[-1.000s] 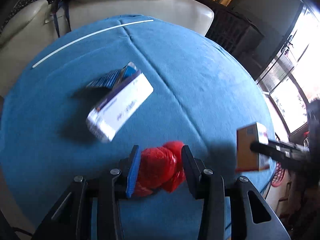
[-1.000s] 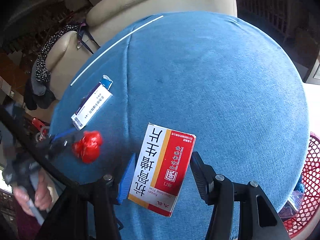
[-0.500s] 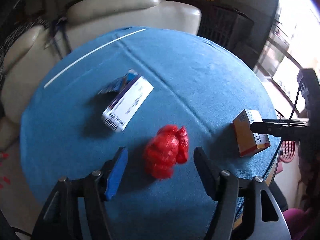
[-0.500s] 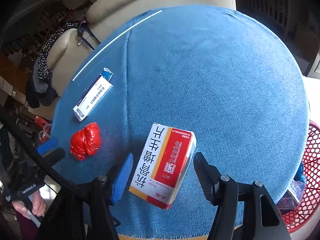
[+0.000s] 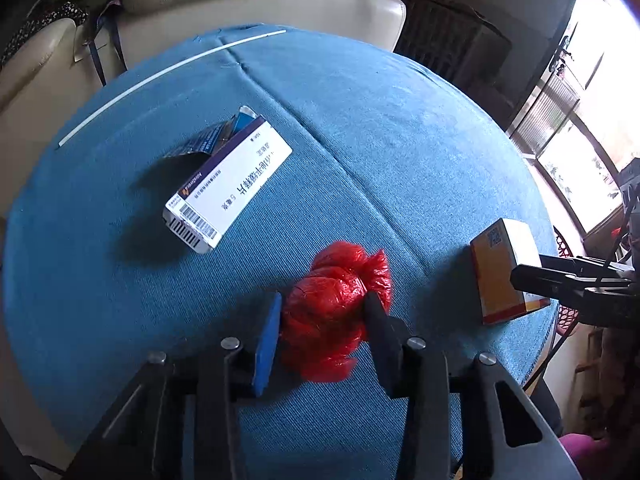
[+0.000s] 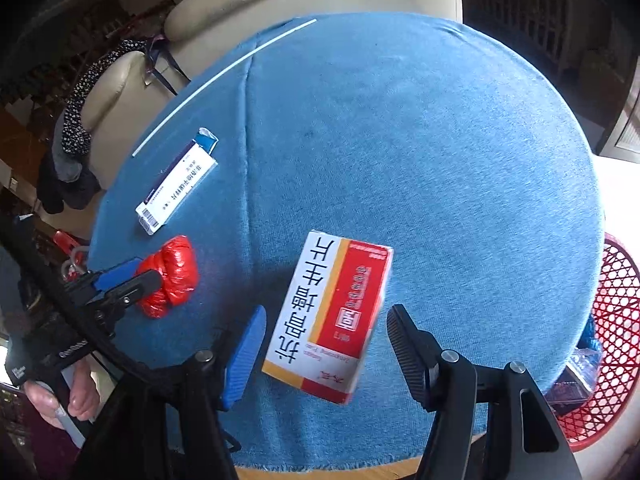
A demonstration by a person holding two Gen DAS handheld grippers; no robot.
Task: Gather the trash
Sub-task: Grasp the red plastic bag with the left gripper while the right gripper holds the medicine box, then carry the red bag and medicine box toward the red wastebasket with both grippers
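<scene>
Fingers of the left gripper (image 5: 320, 308) pinch the red plastic wad (image 5: 336, 308) on the blue tablecloth (image 5: 400, 140); the right gripper (image 6: 324, 332) gapes wide, straddling the red-and-white medicine box (image 6: 332, 316), pads not touching it

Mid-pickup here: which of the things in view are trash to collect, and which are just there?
Job:
red bag, between the left gripper fingers
red box, between the open right gripper fingers
white box
red basket

Just there:
blue cloth
sofa
white strip
</scene>
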